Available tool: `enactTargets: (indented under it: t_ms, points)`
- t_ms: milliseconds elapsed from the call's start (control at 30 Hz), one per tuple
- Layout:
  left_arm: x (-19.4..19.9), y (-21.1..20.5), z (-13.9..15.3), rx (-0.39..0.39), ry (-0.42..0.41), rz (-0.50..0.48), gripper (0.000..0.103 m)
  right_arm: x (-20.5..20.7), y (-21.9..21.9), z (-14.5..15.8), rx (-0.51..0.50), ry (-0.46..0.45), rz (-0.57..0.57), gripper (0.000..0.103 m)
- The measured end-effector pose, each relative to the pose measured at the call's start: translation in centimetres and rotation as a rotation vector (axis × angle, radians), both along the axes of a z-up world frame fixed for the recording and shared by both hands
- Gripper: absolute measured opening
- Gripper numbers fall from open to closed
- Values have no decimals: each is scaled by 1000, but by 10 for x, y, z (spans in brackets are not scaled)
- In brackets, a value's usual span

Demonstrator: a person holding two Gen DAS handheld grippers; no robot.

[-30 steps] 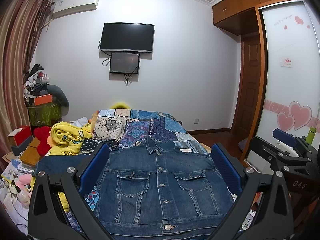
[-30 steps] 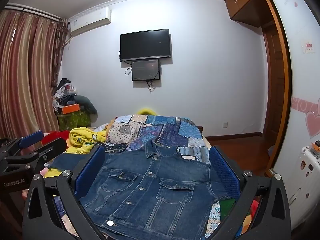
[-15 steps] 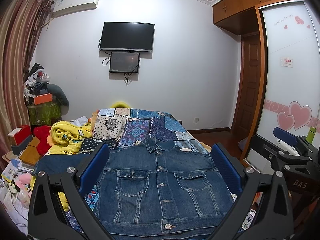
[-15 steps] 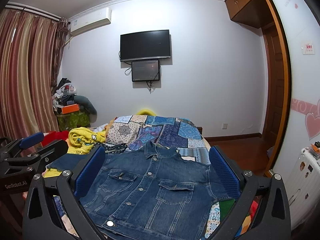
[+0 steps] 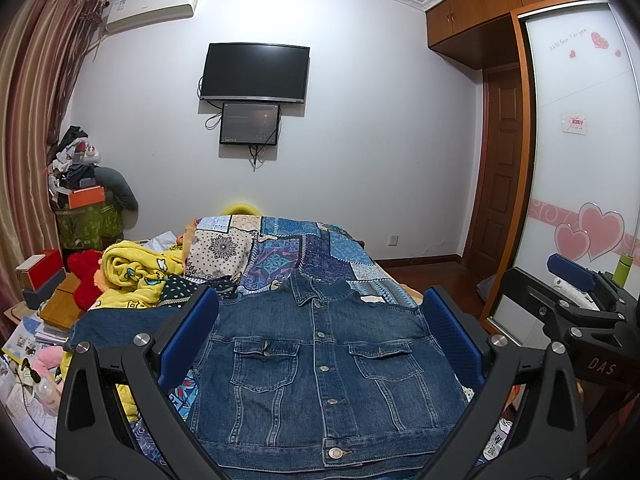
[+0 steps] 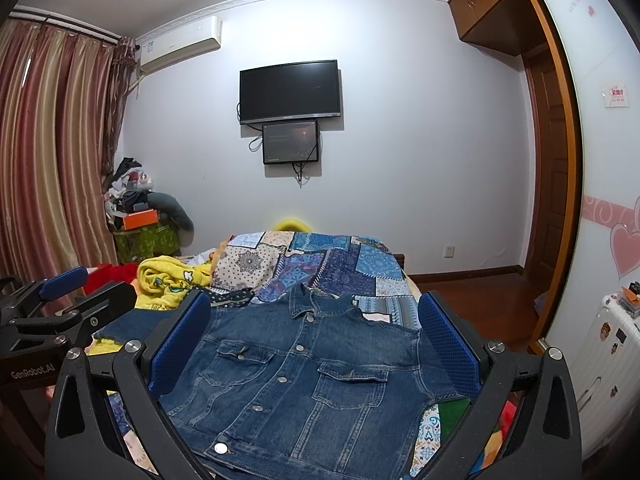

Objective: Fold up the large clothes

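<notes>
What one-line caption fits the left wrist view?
Open left gripper poised above a buttoned denim jacket spread front-up on a patchwork quilt; right gripper at the frame's right.

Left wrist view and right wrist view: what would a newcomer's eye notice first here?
First, the denim jacket, spread flat and buttoned, front up, on the patchwork bedspread, framed by the open fingers of the left hand-held gripper. Next, the dark television on the far wall. Then the yellow blanket, bunched left of the jacket.
</notes>
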State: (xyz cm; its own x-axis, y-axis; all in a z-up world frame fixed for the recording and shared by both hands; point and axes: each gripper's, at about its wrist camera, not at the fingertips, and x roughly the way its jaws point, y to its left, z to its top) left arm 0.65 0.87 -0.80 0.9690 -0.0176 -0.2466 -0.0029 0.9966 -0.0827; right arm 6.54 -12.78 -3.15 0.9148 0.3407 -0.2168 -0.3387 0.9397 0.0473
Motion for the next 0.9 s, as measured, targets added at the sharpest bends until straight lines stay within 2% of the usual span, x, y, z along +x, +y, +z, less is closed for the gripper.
enactTargets:
  t_ms: [900]
  points:
    - [4,6,-9,-9,15,2,103,6,0,-1,-3,16,2,103]
